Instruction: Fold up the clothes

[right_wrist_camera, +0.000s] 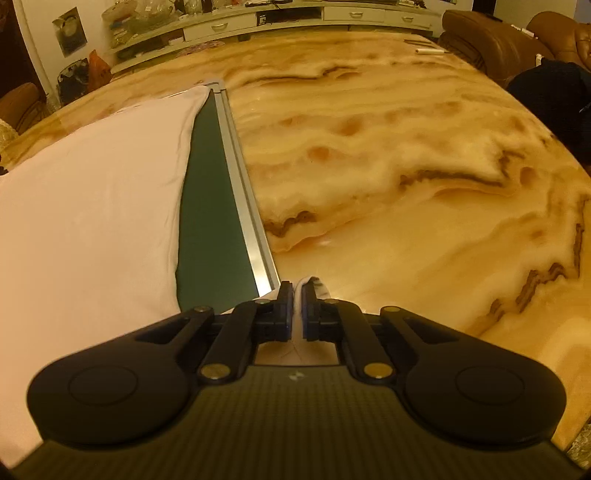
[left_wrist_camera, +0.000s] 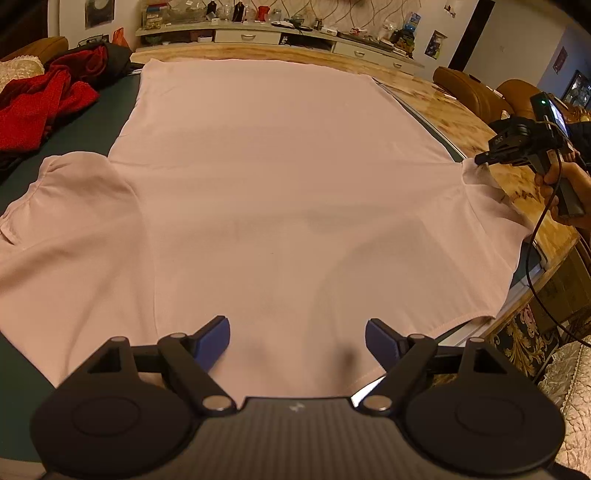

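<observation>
A pale pink T-shirt [left_wrist_camera: 273, 184] lies spread flat on a dark green mat [left_wrist_camera: 92, 122], its hem toward the far side. My left gripper [left_wrist_camera: 297, 341] hovers open just above the near collar end, with only cloth under its blue pads. The right gripper [left_wrist_camera: 484, 158] pinches the tip of the shirt's right sleeve [left_wrist_camera: 491, 218] at the mat's right edge. In the right wrist view my right gripper [right_wrist_camera: 296, 295] is shut on a fold of that sleeve [right_wrist_camera: 312, 282], with the shirt body [right_wrist_camera: 92, 206] stretching off to the left.
A heap of red and dark clothes [left_wrist_camera: 48, 99] lies at the mat's far left. The marble table [right_wrist_camera: 406, 166] extends right of the mat's metal rim [right_wrist_camera: 243, 184]. A hand [left_wrist_camera: 561, 192] holds the right gripper. Brown chairs [left_wrist_camera: 469, 88] and a cluttered sideboard [left_wrist_camera: 258, 33] stand behind.
</observation>
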The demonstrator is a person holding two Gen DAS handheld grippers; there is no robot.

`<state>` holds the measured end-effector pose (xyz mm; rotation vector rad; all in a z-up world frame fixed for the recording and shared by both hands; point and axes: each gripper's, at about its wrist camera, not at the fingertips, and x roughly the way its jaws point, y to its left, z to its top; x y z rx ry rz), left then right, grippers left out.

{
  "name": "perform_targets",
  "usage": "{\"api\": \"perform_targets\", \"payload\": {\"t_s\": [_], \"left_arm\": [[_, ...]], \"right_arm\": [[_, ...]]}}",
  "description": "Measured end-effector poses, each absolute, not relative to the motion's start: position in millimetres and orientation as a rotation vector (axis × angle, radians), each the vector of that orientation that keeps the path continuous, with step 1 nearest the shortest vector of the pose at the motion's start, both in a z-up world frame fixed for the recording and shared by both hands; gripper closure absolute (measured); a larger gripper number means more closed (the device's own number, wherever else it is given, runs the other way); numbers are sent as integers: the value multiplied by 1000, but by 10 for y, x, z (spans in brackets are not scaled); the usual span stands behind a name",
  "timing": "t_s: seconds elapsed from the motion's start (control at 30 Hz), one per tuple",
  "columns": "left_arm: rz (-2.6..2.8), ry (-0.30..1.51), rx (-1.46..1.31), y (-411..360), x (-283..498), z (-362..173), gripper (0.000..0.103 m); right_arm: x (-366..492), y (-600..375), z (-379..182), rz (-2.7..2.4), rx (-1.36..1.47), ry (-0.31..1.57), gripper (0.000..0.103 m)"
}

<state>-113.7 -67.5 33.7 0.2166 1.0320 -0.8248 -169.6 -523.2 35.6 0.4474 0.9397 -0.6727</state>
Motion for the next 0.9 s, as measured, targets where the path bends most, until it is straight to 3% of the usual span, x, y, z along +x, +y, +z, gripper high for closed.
{"api": "perform_targets", "payload": {"t_s": [0.13, 0.17, 0.37, 0.63, 0.77, 0.9], "left_arm": [[-827, 1046, 205, -660, -1101, 350, 18], [-823, 1050, 193, -645, -1072, 357, 18], [-766, 1028, 108, -472, -804, 429, 18], [-683, 1055, 63, -266, -447, 545, 20], [-630, 1026, 62, -407, -5, 767, 15], [-549, 1012, 62, -654, 577, 928, 15]], "right_arm": [[-1675, -5201, 344, -677, 429, 966, 66], [-1691, -5163, 384, -694, 410, 953, 63], [-1786, -4805, 686, -668, 343, 844, 60], [-1641, -4706, 368, -572, 390, 1025, 58], [-1572, -4691, 575, -579, 408, 963, 57], [-1185, -4551, 833, -540, 348, 924, 42]]}}
